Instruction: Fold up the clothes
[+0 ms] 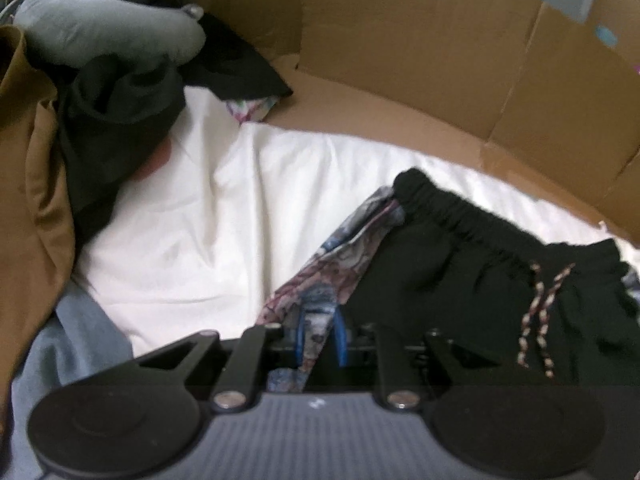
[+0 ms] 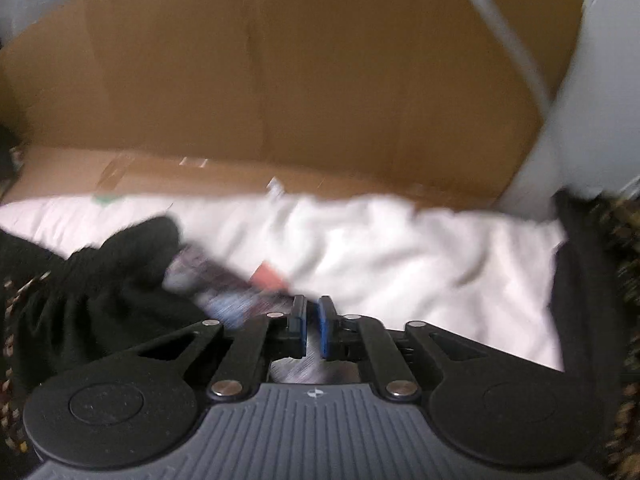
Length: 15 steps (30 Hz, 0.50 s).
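Your left gripper (image 1: 318, 334) pinches the patterned cloth (image 1: 320, 276). Your right gripper (image 2: 312, 326) stands narrow, apparently empty. Risk: one-sided hold bunches the black shorts (image 1: 460, 264) on the white sheet (image 1: 200, 216).

Cardboard wall (image 1: 420, 52): brown, creased panels standing behind the white sheet.
White sheet (image 1: 248, 208): rumpled, spread flat below the cardboard.
Blue round sticker (image 1: 606, 36): on the cardboard, upper right.
Pale cable (image 2: 508, 36): blurred, hanging across the cardboard.
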{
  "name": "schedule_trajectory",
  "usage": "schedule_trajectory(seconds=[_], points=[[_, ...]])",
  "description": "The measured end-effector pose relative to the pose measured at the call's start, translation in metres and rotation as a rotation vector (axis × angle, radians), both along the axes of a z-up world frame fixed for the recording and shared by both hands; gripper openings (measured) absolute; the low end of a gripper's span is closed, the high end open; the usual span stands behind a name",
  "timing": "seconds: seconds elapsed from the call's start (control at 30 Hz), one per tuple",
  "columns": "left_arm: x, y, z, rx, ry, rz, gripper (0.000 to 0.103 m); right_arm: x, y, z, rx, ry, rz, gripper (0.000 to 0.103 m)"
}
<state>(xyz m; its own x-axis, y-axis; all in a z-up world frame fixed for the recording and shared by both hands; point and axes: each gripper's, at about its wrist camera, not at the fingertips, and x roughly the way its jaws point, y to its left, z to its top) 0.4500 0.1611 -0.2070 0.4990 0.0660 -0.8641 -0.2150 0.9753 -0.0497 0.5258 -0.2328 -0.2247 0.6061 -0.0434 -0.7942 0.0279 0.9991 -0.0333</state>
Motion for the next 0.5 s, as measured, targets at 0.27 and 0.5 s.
schedule_trajectory(seconds=[0.27, 0.5], points=[[0.019, -0.005, 0.002, -0.036, -0.037, -0.027, 0.018, -0.009, 0.028, 0.008, 0.139, 0.011, 0.135, 0.009], [0.040, -0.009, -0.022, -0.050, -0.011, -0.039, 0.018, -0.002, 0.051, -0.005, 0.164, 0.057, 0.139, 0.009]])
